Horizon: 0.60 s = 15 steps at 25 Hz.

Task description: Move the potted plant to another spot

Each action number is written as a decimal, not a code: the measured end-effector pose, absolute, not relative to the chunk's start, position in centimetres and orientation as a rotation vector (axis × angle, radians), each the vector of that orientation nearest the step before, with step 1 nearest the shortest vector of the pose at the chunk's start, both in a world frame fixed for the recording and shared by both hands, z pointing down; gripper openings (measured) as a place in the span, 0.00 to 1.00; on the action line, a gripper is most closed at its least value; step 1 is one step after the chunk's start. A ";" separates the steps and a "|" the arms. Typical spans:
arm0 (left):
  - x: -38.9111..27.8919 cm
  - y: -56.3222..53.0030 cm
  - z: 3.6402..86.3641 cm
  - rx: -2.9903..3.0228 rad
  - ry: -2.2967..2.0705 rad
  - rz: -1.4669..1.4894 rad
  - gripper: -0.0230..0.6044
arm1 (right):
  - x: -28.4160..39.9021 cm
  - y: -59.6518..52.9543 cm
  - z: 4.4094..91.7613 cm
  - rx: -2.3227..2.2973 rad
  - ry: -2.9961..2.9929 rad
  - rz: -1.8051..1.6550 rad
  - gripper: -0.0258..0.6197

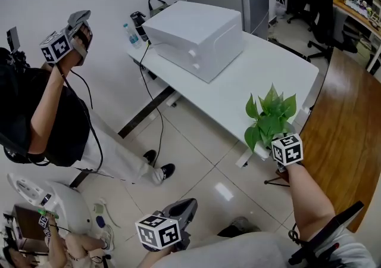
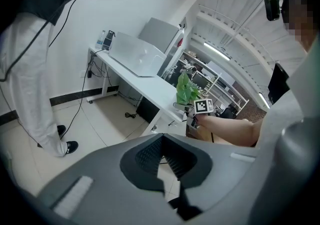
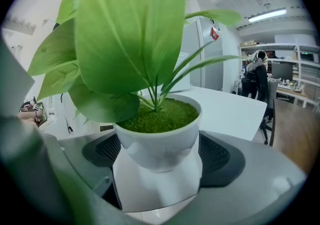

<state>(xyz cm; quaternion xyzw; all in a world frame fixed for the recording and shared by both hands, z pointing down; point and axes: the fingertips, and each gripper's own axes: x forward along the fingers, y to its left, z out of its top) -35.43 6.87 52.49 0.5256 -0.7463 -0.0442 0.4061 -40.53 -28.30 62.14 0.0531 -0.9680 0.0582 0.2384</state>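
Note:
The potted plant (image 1: pixel 271 119) has broad green leaves and a white pot (image 3: pixel 159 144). It stands at the near corner of the white table (image 1: pixel 268 70). My right gripper (image 1: pixel 281 145) reaches it from below; its marker cube hides the pot in the head view. In the right gripper view the pot sits between the two pads and touches both, so my right gripper (image 3: pixel 160 141) is shut on it. My left gripper (image 1: pixel 181 210) hangs low over the tiled floor, away from the table. My left gripper (image 2: pixel 162 143) is open by a narrow gap and holds nothing.
A large white box (image 1: pixel 196 37) fills the table's far half, with a bottle (image 1: pixel 132 34) and cables behind it. Another person (image 1: pixel 53 118) with grippers stands at the left. Wooden flooring (image 1: pixel 345 136) and office chairs (image 1: pixel 324 16) lie to the right.

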 end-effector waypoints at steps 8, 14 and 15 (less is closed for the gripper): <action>-35.6 6.0 52.0 1.349 -1.893 -0.101 0.03 | -40.1 -28.3 62.0 0.138 -2.657 0.179 0.81; -35.0 5.1 51.1 1.378 -1.886 -0.084 0.03 | -38.4 -28.3 60.7 0.134 -2.661 0.171 0.82; -34.8 4.7 50.9 1.387 -1.886 -0.080 0.03 | -38.0 -28.2 60.4 0.128 -2.664 0.169 0.82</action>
